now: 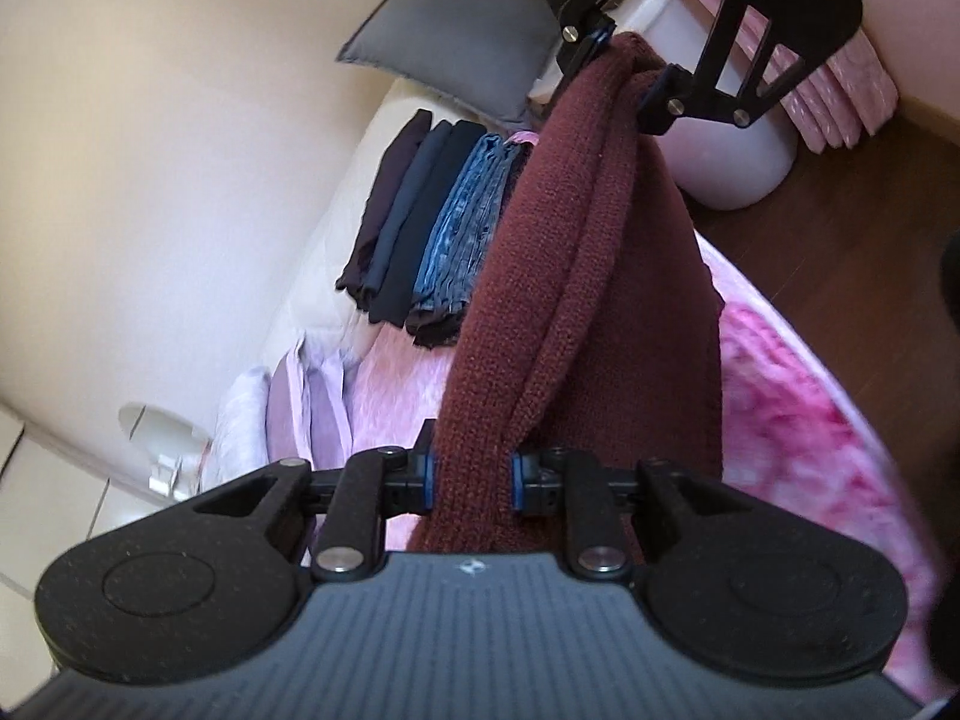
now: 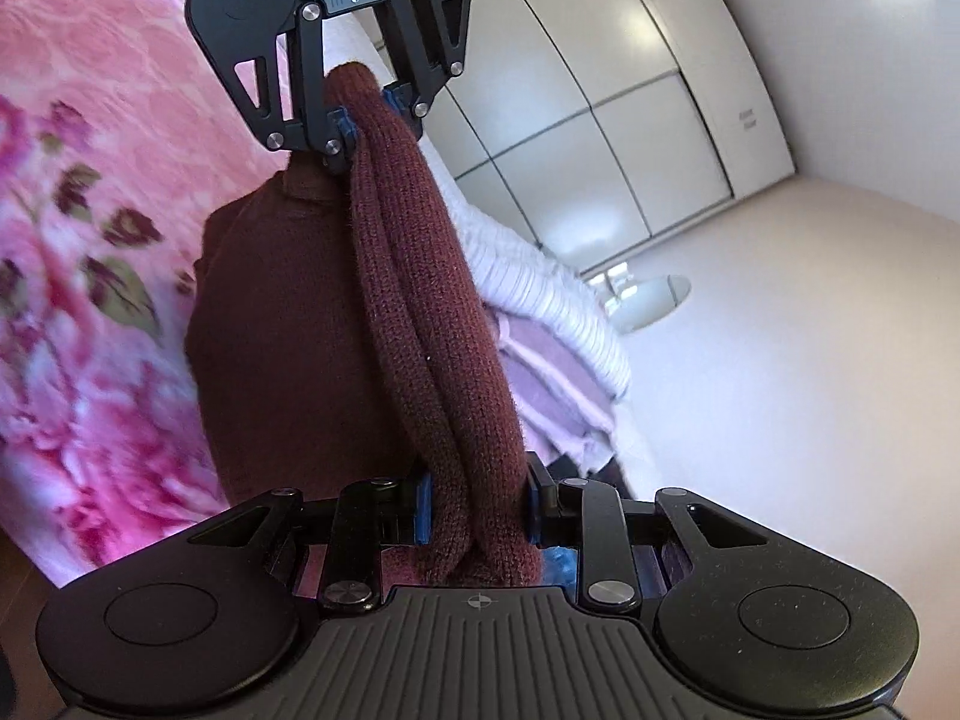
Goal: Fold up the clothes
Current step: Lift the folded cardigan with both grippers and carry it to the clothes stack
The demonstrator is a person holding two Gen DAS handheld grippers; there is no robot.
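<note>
Both grippers are clamped on the same dark red knitted sweater, which hangs stretched between them above the bed. The left gripper has its blue-padded fingers nearly together, pinching a bunched edge of the knit. The right gripper does the same at the other end, its fingers pressed onto a thick roll of the wool, a little wider apart because of the bulk. From each one you can see the other at the far end of the garment, and the rest of the sweater drapes down below the held edge.

Under it lies a pink flowered blanket. On the far side of the bed sits a stack of folded clothes, dark pieces and blue denim, with a grey pillow beyond it. Folded lilac bedding lies to the near left. A white wardrobe lines the wall.
</note>
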